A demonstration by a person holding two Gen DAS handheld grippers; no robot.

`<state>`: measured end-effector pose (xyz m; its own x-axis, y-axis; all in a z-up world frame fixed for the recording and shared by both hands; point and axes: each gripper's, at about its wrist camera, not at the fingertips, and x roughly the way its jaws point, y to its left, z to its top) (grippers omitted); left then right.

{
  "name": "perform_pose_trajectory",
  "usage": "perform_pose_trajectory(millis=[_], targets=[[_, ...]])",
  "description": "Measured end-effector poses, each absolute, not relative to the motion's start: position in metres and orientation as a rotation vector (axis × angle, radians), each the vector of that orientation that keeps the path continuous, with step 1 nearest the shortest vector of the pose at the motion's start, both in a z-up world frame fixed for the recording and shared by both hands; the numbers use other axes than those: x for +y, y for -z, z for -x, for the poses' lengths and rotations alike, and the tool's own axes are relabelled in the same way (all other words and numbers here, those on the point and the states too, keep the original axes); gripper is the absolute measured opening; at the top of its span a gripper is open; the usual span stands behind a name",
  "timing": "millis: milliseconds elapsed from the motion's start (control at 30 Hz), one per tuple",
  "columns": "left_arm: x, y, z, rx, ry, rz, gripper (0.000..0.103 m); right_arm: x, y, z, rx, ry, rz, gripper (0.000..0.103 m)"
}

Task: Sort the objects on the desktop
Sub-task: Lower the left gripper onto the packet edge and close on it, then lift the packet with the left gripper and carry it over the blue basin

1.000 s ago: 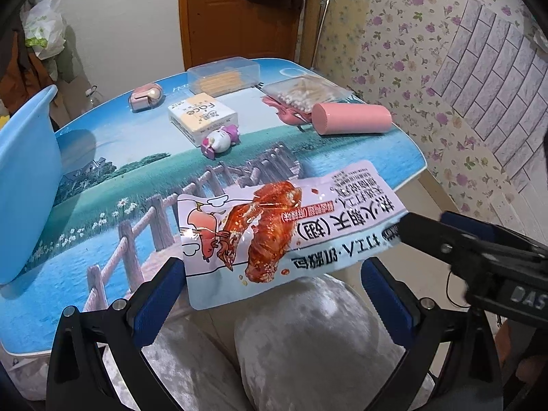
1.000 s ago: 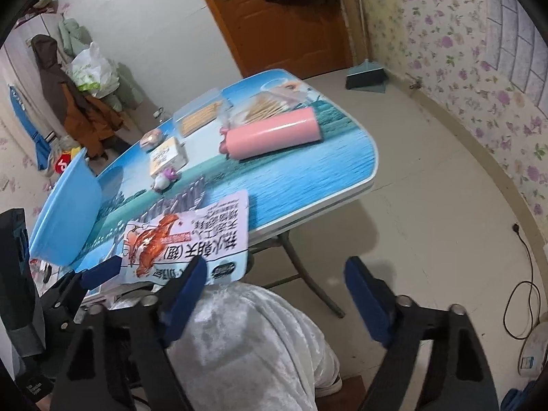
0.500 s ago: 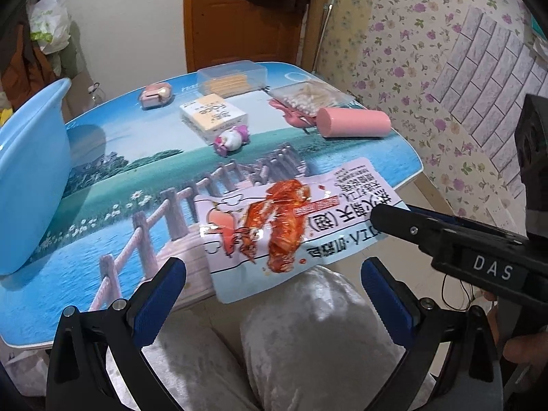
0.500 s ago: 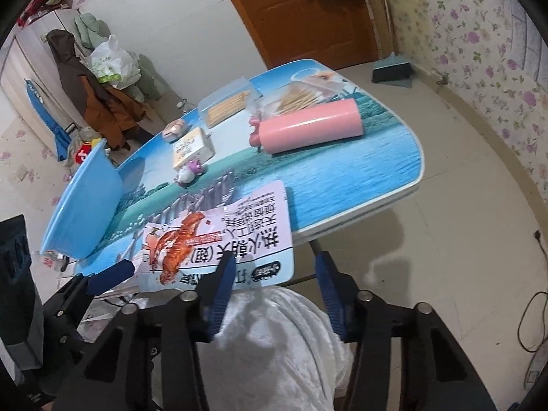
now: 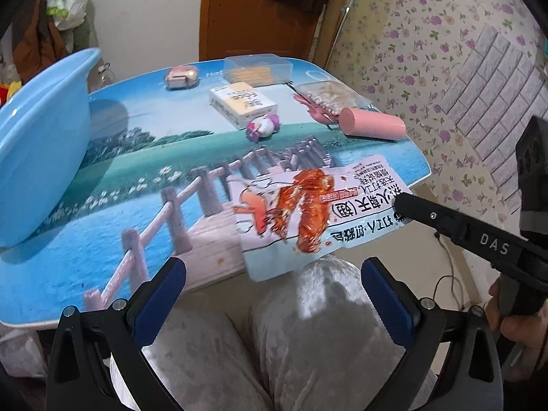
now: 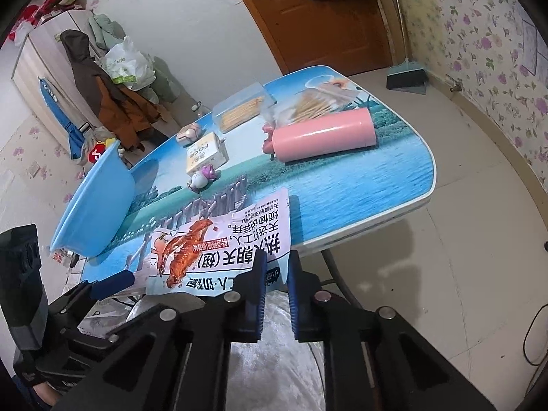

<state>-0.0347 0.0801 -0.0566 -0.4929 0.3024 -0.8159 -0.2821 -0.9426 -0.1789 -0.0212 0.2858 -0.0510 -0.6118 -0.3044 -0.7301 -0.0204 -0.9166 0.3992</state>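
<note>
I have the right tool (image 6: 275, 274) pinched narrow on the near corner of the snack packet (image 5: 308, 209), which lies partly over the near edge of the counter (image 5: 102, 226), above my knees. My left tool (image 5: 274, 291) hangs wide and empty just short of the packet. I judge this the pick-up step for the packet. The blue basin (image 5: 41, 144) stands at the counter's left end, well apart from the packet; next I would lift the packet clear of the edge and carry it leftward there, keeping the thin film from slipping.
</note>
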Motion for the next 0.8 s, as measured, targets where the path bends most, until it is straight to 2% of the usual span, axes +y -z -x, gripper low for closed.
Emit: perform_pose_trajectory(millis=[267, 333, 400, 467, 600, 667, 700, 800], targets=[[0.059, 0.057, 0.027, -0.294, -2.328, 1.339, 0.101, 0.291, 0.053, 0.016, -0.579, 2.614, -1.306, 0.011], [0.056, 0.058, 0.027, -0.353, -2.302, 1.333, 0.089, 0.291, 0.052, 0.015, -0.573, 2.619, -1.302, 0.011], [0.058, 0.06, 0.028, -0.358, -2.28, 1.347, 0.059, 0.292, 0.052, 0.015, -0.566, 2.621, -1.304, 0.011], [0.06, 0.067, 0.03, -0.374, -2.239, 1.392, 0.05, 0.292, 0.052, 0.014, -0.559, 2.621, -1.31, 0.011], [0.058, 0.079, 0.032, -0.5, -2.158, 1.436, 0.05, 0.295, 0.052, 0.013, -0.565, 2.622, -1.322, 0.011], [0.057, 0.082, 0.032, -0.539, -2.14, 1.424, 0.043, 0.296, 0.053, 0.012, -0.568, 2.623, -1.325, 0.011], [0.055, 0.083, 0.033, -0.565, -2.125, 1.416, 0.036, 0.296, 0.053, 0.012, -0.569, 2.623, -1.327, 0.011], [0.048, 0.085, 0.037, -0.64, -2.115, 1.406, 0.035, 0.296, 0.053, 0.012, -0.572, 2.625, -1.33, 0.011]])
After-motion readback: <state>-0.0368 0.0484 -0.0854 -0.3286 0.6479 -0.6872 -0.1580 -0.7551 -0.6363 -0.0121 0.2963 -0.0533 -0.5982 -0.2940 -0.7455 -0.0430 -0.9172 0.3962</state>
